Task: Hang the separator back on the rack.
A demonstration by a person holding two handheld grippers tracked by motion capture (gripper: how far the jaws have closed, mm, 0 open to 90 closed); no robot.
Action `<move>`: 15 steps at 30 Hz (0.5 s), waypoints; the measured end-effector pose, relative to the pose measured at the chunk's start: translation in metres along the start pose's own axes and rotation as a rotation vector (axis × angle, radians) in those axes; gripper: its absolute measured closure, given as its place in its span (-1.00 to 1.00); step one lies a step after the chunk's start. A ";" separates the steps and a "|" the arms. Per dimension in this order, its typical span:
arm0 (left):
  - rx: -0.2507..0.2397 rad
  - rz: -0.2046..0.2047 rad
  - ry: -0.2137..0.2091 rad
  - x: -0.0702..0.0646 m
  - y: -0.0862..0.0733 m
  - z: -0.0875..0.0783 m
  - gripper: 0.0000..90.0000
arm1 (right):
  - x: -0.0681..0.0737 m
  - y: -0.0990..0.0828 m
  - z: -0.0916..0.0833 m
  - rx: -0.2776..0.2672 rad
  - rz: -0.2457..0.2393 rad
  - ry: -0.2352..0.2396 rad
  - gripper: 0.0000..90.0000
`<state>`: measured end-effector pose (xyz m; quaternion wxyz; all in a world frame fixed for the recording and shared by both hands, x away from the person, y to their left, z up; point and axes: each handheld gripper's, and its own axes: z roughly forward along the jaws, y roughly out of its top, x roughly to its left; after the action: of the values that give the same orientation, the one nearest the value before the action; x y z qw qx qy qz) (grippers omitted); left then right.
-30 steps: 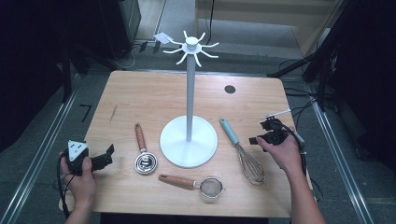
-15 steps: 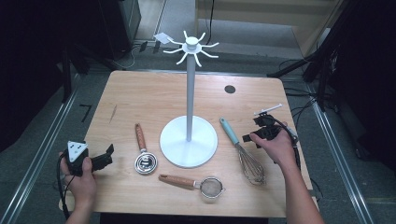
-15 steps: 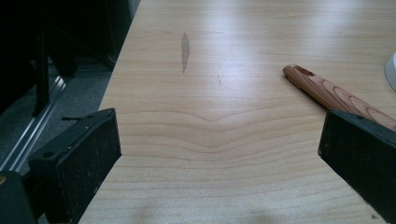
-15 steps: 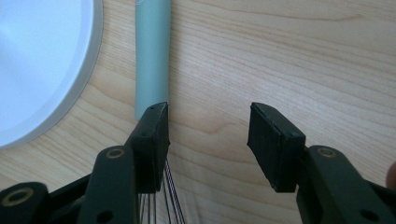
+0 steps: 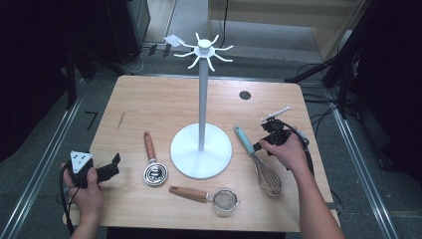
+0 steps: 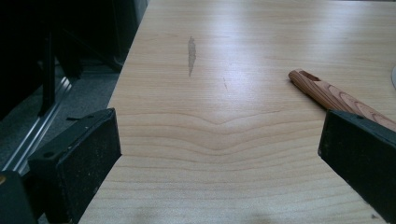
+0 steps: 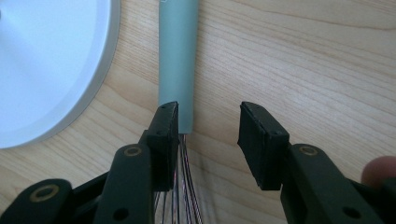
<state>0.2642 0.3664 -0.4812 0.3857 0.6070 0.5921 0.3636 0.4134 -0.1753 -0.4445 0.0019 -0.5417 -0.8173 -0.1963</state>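
One whisk (image 7: 176, 70) — teal handle, wire loops — under right claw (image 7: 210, 126), half-open, closing, gripping nothing.

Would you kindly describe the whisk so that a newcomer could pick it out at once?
Start at the white stand in the middle of the wooden table. Just right of its round base lies the whisk, beneath the right gripper. It alone has a pale teal handle and a wire balloon; its neighbours have wooden handles.
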 end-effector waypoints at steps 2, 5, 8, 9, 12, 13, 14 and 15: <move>-0.003 -0.001 -0.004 0.000 0.000 0.000 -1.00 | 0.002 0.004 0.004 0.009 0.000 -0.008 0.35; 0.001 -0.001 -0.005 0.000 0.000 0.001 -1.00 | 0.005 0.007 0.007 0.012 0.010 0.013 0.37; 0.002 -0.003 -0.008 0.001 0.000 0.001 -1.00 | 0.009 0.009 0.009 0.026 0.005 0.013 0.39; 0.003 -0.004 -0.007 0.001 0.000 0.001 -1.00 | 0.011 0.009 0.010 0.030 -0.004 0.011 0.40; 0.003 -0.006 -0.010 0.001 0.000 0.001 -1.00 | 0.014 0.010 0.011 0.041 -0.015 0.005 0.41; 0.002 -0.006 -0.011 0.001 0.000 0.001 -1.00 | 0.016 0.010 0.012 0.044 -0.014 0.004 0.41; 0.002 -0.006 -0.011 0.001 0.000 0.001 -1.00 | 0.018 0.011 0.015 0.057 -0.017 0.001 0.43; 0.002 -0.005 -0.011 0.001 0.000 0.001 -1.00 | 0.019 0.011 0.016 0.062 -0.020 0.001 0.44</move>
<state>0.2650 0.3677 -0.4813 0.3894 0.6078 0.5919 0.3586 0.4184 -0.1495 -0.4514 0.0173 -0.5332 -0.8283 -0.1710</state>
